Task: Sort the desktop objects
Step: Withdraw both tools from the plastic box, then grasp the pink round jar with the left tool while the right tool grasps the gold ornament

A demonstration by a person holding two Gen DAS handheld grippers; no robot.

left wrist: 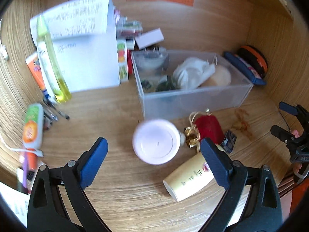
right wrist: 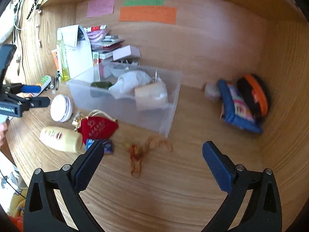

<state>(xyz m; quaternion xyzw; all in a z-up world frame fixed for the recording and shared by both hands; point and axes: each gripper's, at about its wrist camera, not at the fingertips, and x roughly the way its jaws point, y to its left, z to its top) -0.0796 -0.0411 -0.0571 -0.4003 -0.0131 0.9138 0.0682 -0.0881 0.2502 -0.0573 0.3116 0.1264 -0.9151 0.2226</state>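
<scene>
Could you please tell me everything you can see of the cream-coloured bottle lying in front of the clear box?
The cream-coloured bottle is an opaque, plastic-looking container lying on its side on the wooden desk. It bears a red emblem and dark print including "UV". Its neck end lies against the red pouch, beside a small blue packet. No gripper touches it.

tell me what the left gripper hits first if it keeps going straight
Probably the round white jar: it sits just ahead between the open left gripper fingers. Depth is unclear.
</scene>
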